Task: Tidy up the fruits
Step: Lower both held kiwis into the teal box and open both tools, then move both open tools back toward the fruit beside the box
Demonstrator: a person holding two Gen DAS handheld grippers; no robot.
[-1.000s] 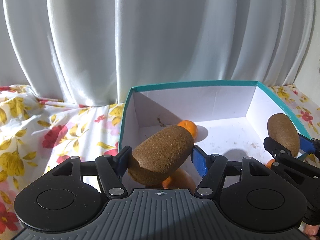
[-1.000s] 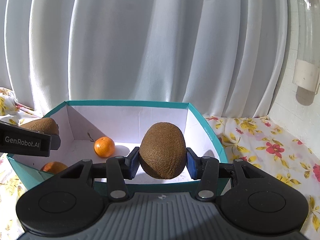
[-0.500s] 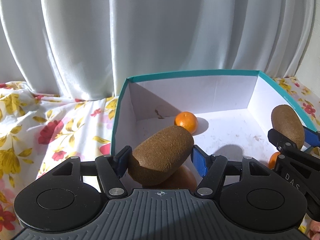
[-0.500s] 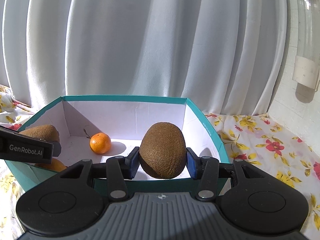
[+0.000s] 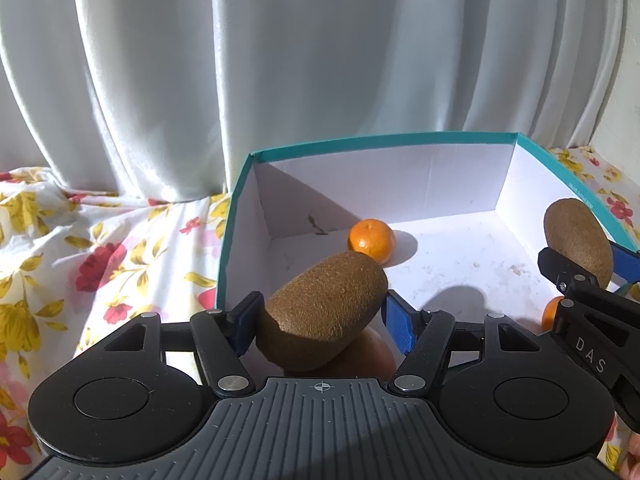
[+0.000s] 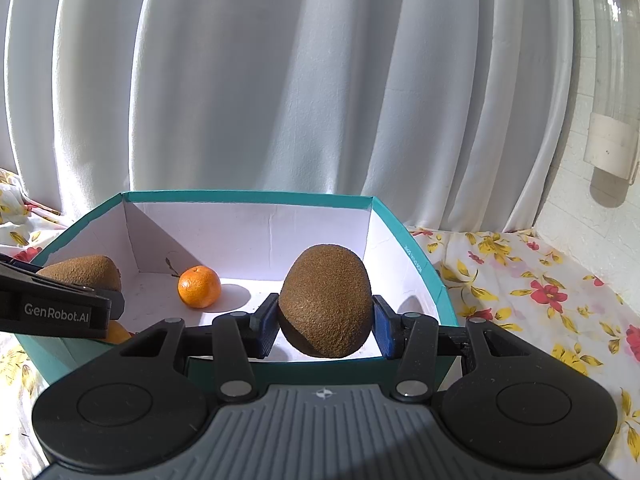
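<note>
Each tool, left [image 5: 320, 322] and right [image 6: 325, 328], clamps a kiwi [image 5: 324, 312] over the box [image 5: 384, 142] ahead, ready for you to drop it in.

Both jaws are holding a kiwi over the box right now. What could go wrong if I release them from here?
1. The left gripper grips its kiwi tilted, directly above an orange fruit; dropped, it may strike or roll off that.
2. The right gripper holds its kiwi close to the box near wall, so it might clip the rim.
</note>
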